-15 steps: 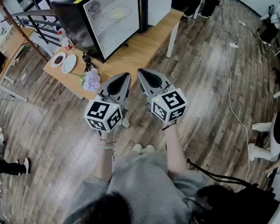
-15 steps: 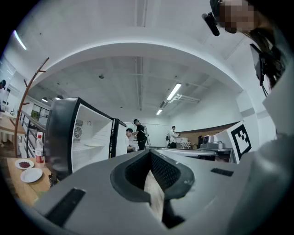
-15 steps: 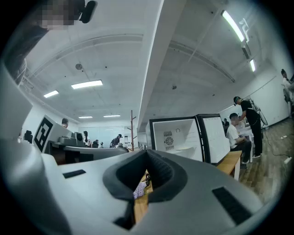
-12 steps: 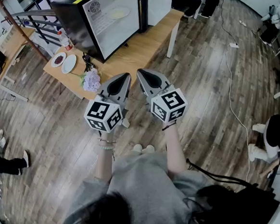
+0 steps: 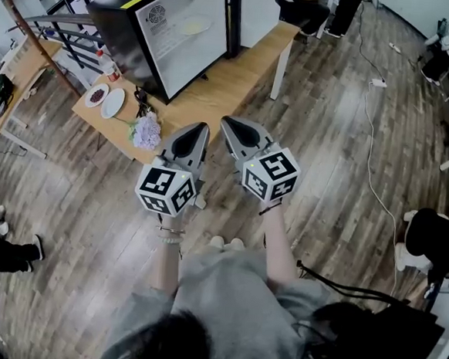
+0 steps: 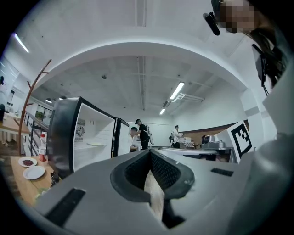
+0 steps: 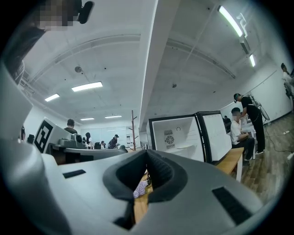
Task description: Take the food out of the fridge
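Observation:
A small black fridge [image 5: 136, 21] stands on the wooden table [image 5: 225, 78] with its door [image 5: 253, 11] swung open. A pale plate of food [image 5: 192, 25] lies on the shelf in its white interior, also seen as the plate [image 6: 96, 144] and the plate [image 7: 183, 148]. My left gripper [image 5: 203, 126] and right gripper [image 5: 225, 122] are held side by side in front of the table, short of the fridge. Both are shut with nothing between the jaws. The left gripper [image 6: 149, 153] and right gripper [image 7: 147, 153] point level toward the fridge.
Two small plates [image 5: 111, 102] [image 5: 96, 94], a bottle [image 5: 109, 71] and purple flowers [image 5: 146, 130] sit at the table's left end. A railing [image 5: 66, 31] runs behind. A cable [image 5: 374, 148] trails over the wood floor; people stand or sit around the room's edges.
Both grippers stay side by side and shut. The head view has shifted slightly, and a person at the right edge has moved.

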Demonstrator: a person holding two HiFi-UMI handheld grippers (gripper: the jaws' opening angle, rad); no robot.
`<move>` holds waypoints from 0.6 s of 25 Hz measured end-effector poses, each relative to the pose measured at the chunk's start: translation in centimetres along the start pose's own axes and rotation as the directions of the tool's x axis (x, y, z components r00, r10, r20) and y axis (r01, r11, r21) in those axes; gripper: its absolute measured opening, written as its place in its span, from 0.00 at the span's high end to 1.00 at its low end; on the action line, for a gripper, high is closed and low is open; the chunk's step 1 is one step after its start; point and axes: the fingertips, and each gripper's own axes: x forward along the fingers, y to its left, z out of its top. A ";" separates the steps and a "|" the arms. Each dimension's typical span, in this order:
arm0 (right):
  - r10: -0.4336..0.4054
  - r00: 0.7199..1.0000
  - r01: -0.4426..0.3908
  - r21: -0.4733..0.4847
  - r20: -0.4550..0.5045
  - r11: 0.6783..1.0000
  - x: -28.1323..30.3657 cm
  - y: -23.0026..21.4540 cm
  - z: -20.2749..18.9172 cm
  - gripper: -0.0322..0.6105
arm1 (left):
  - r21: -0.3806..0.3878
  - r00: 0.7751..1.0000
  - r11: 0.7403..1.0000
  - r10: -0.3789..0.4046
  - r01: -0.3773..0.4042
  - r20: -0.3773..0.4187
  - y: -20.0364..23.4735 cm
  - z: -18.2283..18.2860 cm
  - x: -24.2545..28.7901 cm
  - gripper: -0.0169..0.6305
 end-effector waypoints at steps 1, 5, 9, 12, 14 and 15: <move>0.002 1.000 -0.002 0.008 0.006 1.000 -0.2 -0.1 0.0 0.94 | -0.001 1.000 1.000 0.002 -0.002 0.001 -0.2 -0.1 -0.1 0.96; -0.003 1.000 0.002 0.044 0.016 0.999 0.1 -0.7 -0.1 0.94 | -0.013 1.000 1.000 0.026 -0.026 0.004 0.1 -0.5 -0.3 0.96; 0.006 1.000 -0.007 0.060 0.009 0.998 1.1 -1.6 -0.3 0.94 | -0.025 0.999 0.999 0.045 -0.045 -0.001 1.4 -0.9 0.6 0.96; 0.011 1.000 -0.011 0.075 0.009 0.997 2.0 -2.7 -0.7 0.94 | -0.029 0.999 0.999 0.043 -0.043 -0.003 2.2 -1.3 2.0 0.96; 0.014 1.000 -0.014 0.072 0.000 0.997 3.2 -3.7 -0.9 0.94 | -0.034 0.999 0.999 0.041 -0.041 0.002 3.1 -1.3 3.3 0.96; 0.014 1.000 -0.014 0.067 -0.004 0.998 3.8 -4.4 -0.9 0.94 | -0.035 0.999 0.999 0.038 -0.038 0.004 3.6 -1.3 4.0 0.96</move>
